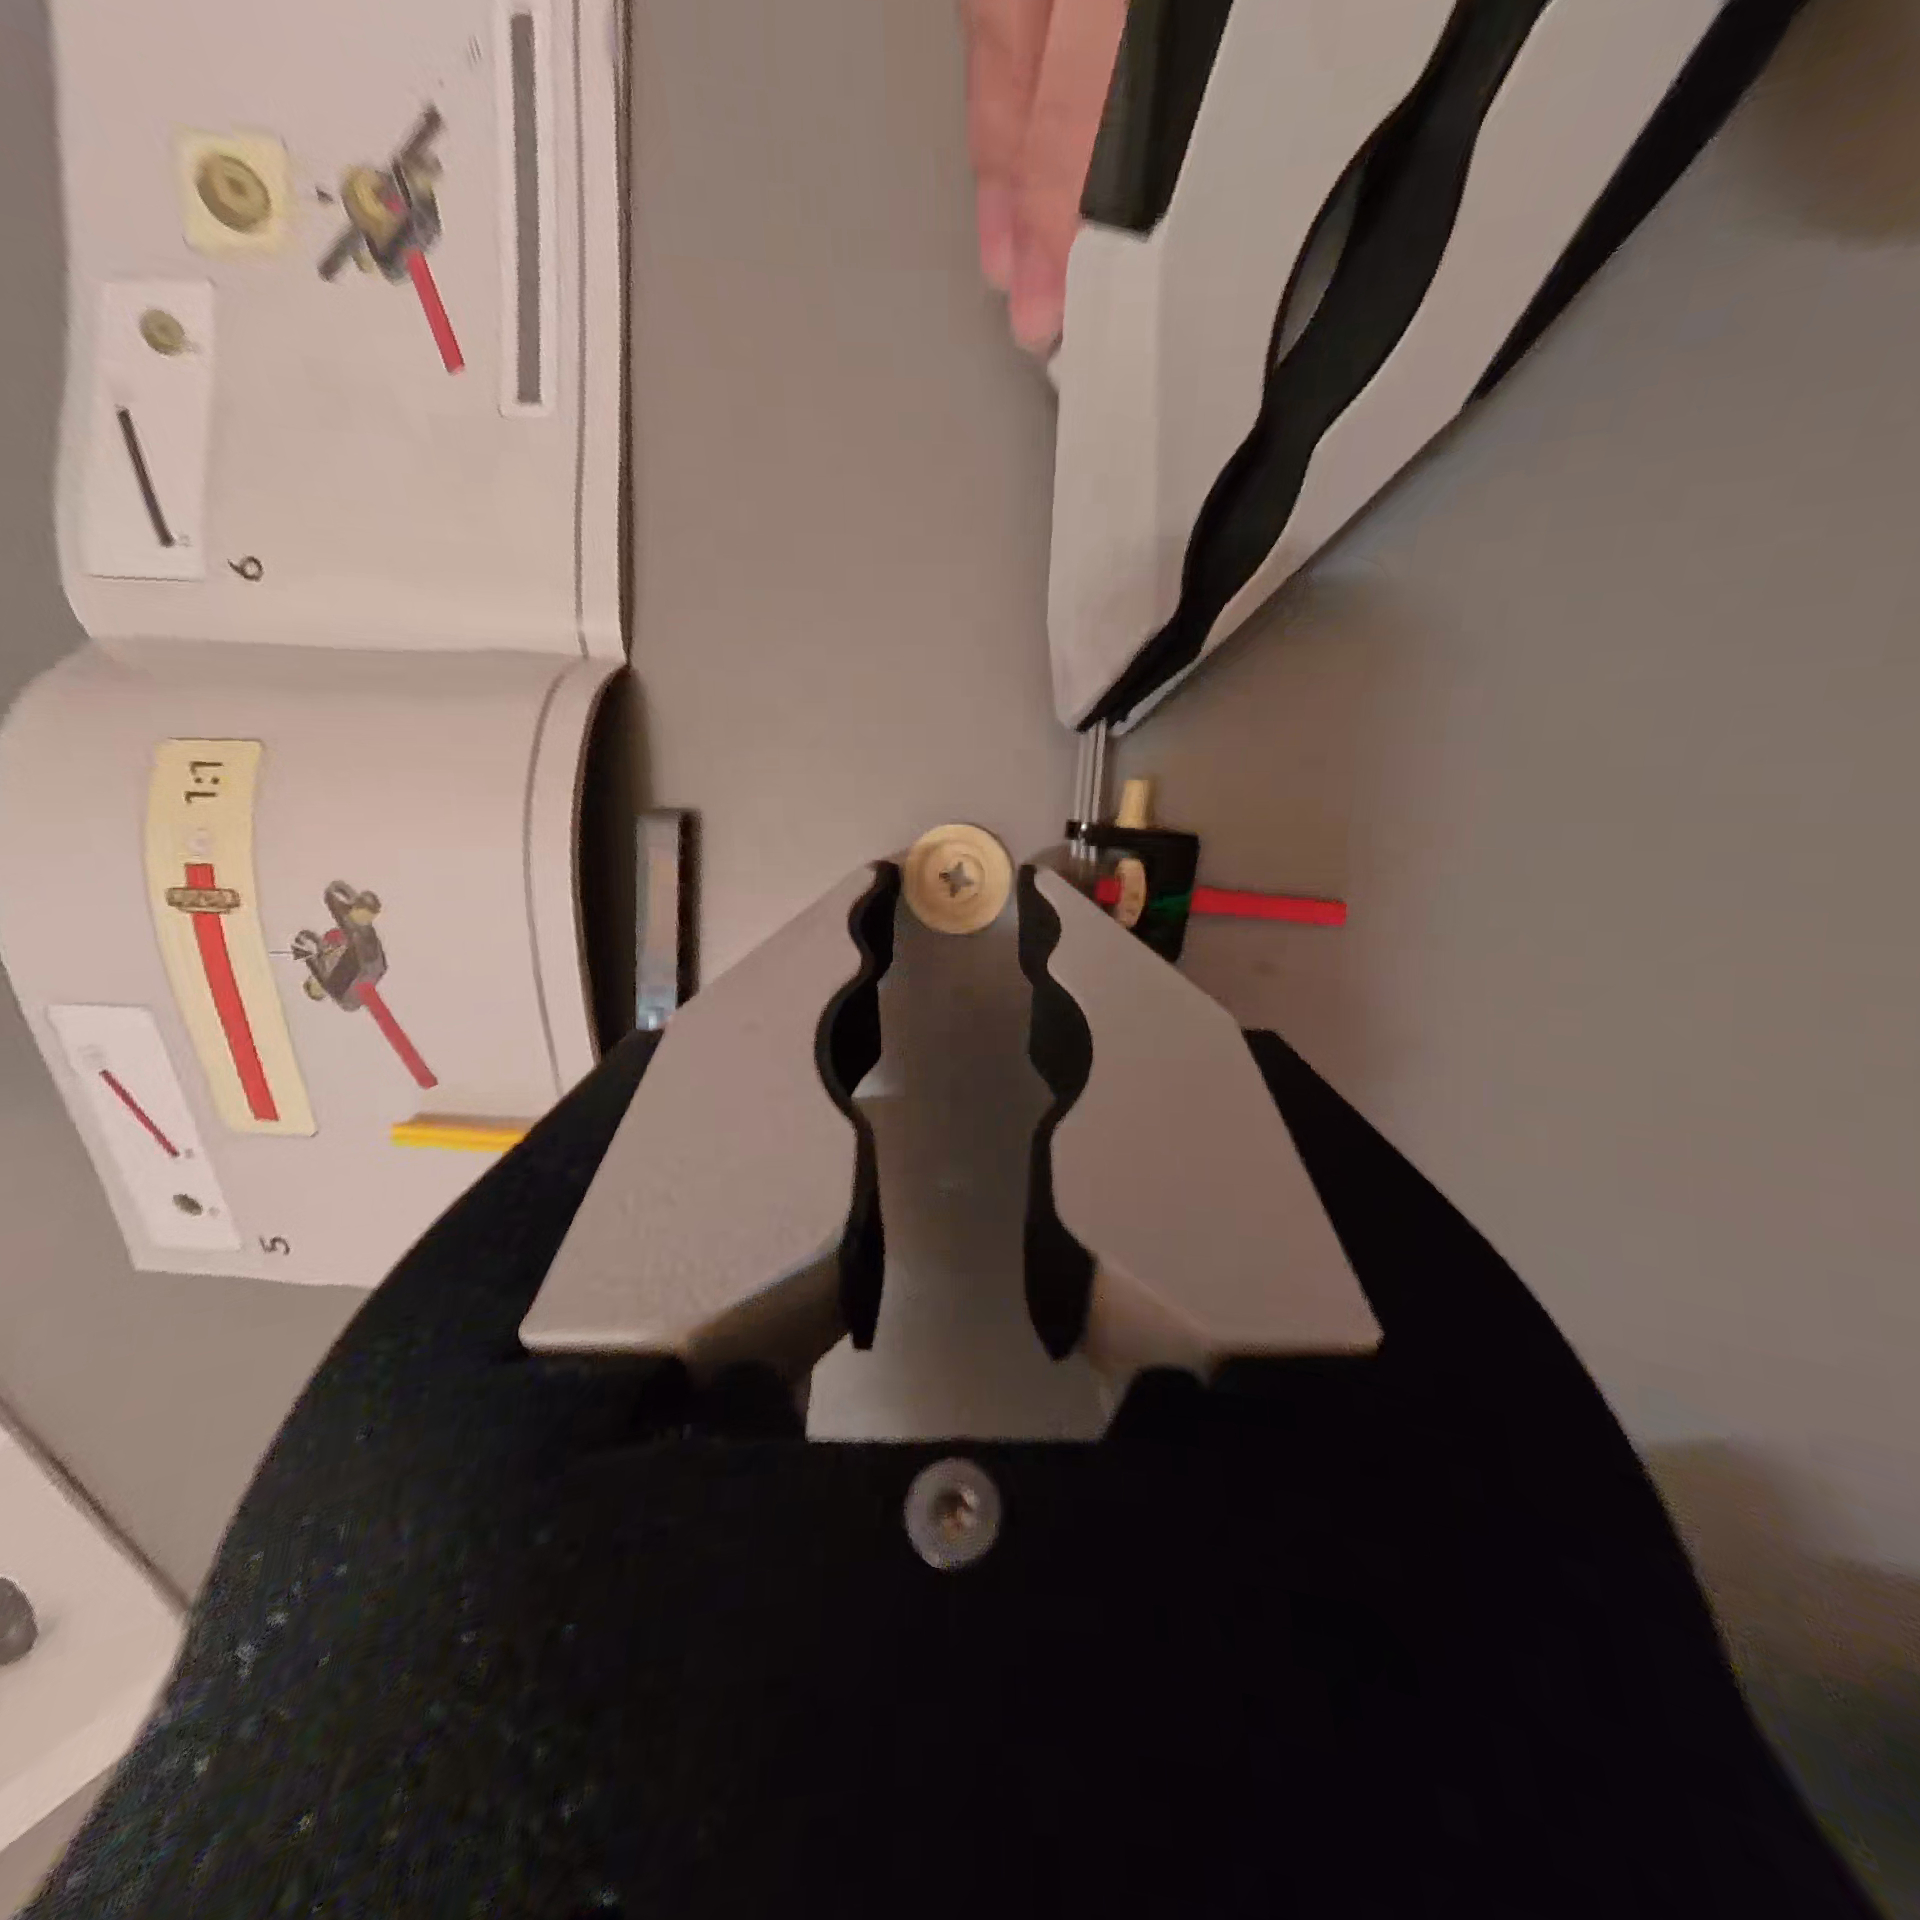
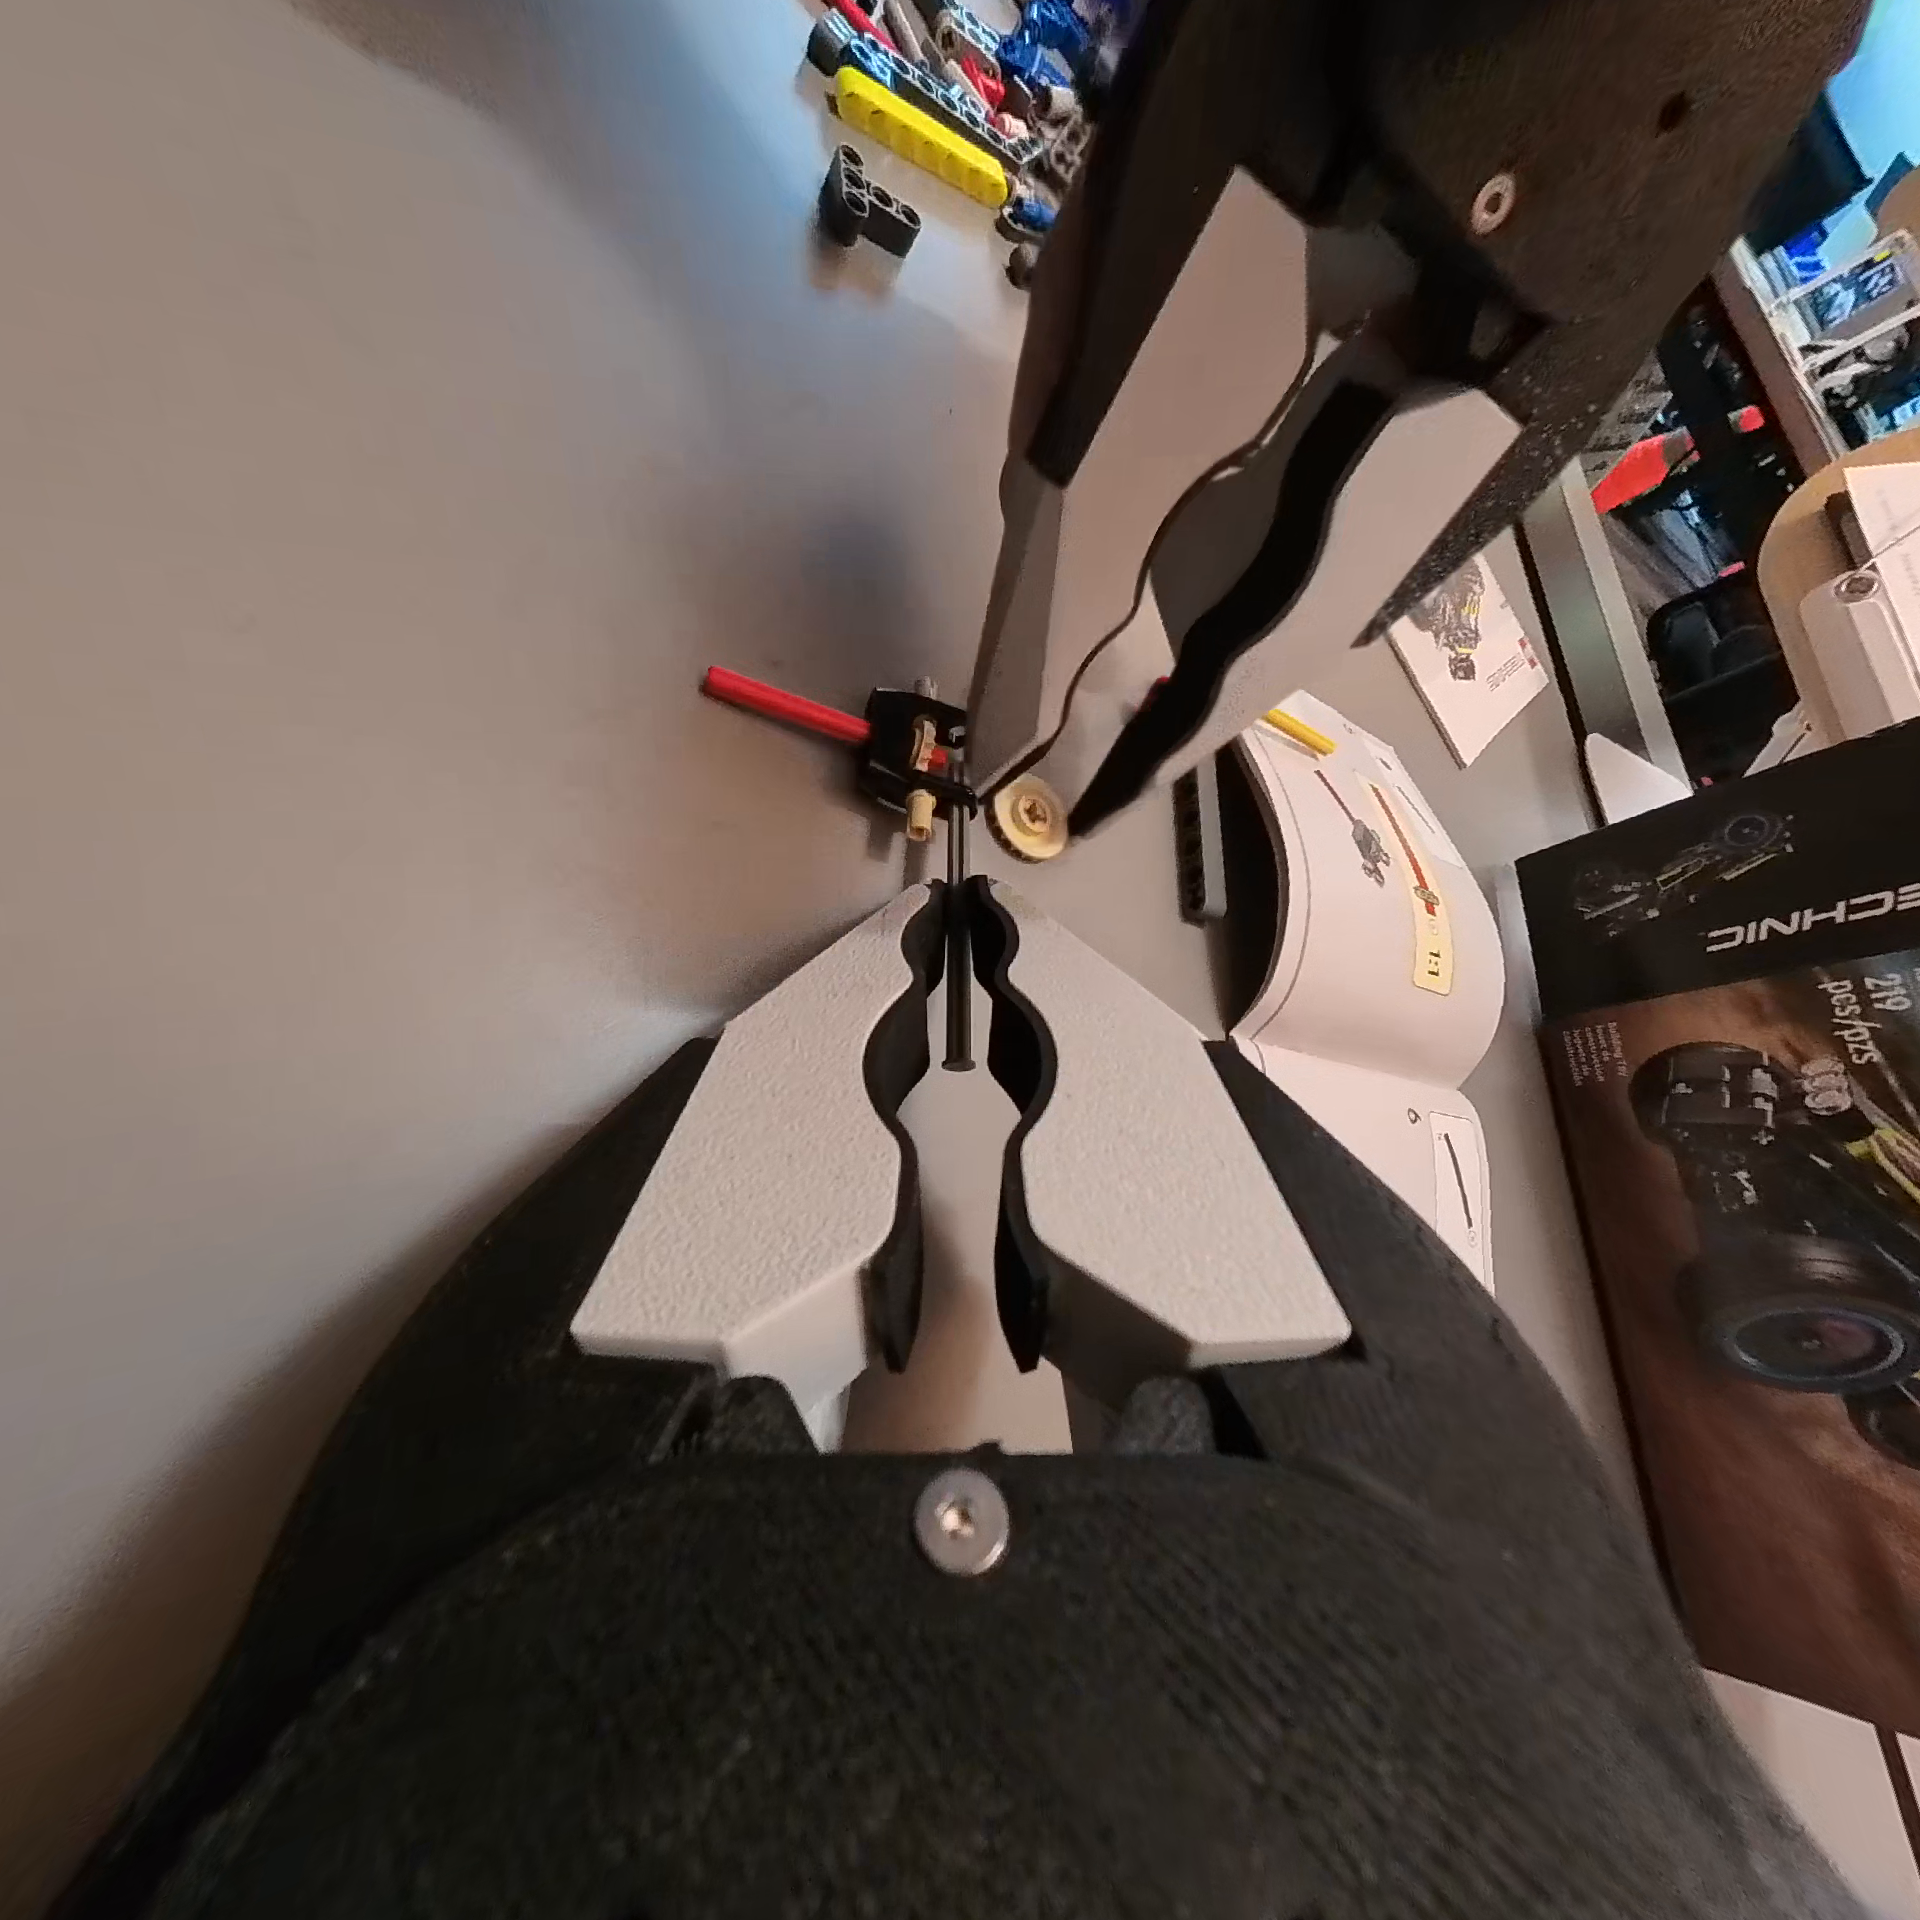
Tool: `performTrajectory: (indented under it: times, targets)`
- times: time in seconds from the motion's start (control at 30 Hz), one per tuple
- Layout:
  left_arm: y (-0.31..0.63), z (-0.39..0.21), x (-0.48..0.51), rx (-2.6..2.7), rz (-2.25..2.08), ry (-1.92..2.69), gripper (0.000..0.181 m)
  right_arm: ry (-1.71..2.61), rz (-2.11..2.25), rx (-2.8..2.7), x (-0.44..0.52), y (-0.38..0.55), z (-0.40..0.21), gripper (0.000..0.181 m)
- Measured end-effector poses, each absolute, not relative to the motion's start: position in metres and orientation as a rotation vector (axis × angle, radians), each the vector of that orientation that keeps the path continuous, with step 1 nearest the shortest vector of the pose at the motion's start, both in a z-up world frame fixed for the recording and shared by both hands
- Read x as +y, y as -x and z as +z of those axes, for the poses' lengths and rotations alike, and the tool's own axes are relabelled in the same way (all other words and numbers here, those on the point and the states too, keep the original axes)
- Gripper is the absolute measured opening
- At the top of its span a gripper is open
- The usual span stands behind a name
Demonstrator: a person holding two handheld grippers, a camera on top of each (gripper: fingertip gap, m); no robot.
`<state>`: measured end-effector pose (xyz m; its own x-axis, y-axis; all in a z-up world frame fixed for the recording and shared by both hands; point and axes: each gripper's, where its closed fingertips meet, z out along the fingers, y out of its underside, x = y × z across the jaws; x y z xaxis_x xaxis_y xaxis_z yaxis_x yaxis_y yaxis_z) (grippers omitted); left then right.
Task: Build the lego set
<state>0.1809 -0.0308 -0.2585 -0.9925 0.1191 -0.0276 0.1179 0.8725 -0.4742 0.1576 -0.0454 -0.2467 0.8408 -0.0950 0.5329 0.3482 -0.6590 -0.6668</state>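
Observation:
My left gripper is shut on a tan gear, its face with the cross hole turned toward the camera. In the right wrist view the left gripper comes down from above and holds the gear just off the table. My right gripper is shut on a thin black axle. The axle's far end reaches a small black assembly with a red axle and a tan pin. The assembly lies on the table just right of the gear. The right gripper enters from the upper right.
An open instruction booklet lies to the left, with a yellow piece on it and a grey beam beside it. A pile of loose pieces lies far back. The set's box is at the right. A person's fingers show at the top. The grippers are tip to tip, or close to it.

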Motion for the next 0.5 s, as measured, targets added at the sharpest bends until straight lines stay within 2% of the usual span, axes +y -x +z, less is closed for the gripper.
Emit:
performTrajectory:
  times: [0.2,0.5]
  targets:
    - [-0.184,-0.259,-0.027,-3.034,0.903,0.095,0.018,2.193,-0.697,-0.172,-0.046,-0.159,-0.247,0.002]
    - [-0.169,-0.231,-0.021,-2.631,1.368,-0.429,0.017,2.193,-0.688,-0.171,-0.047,-0.158,-0.246,0.002]
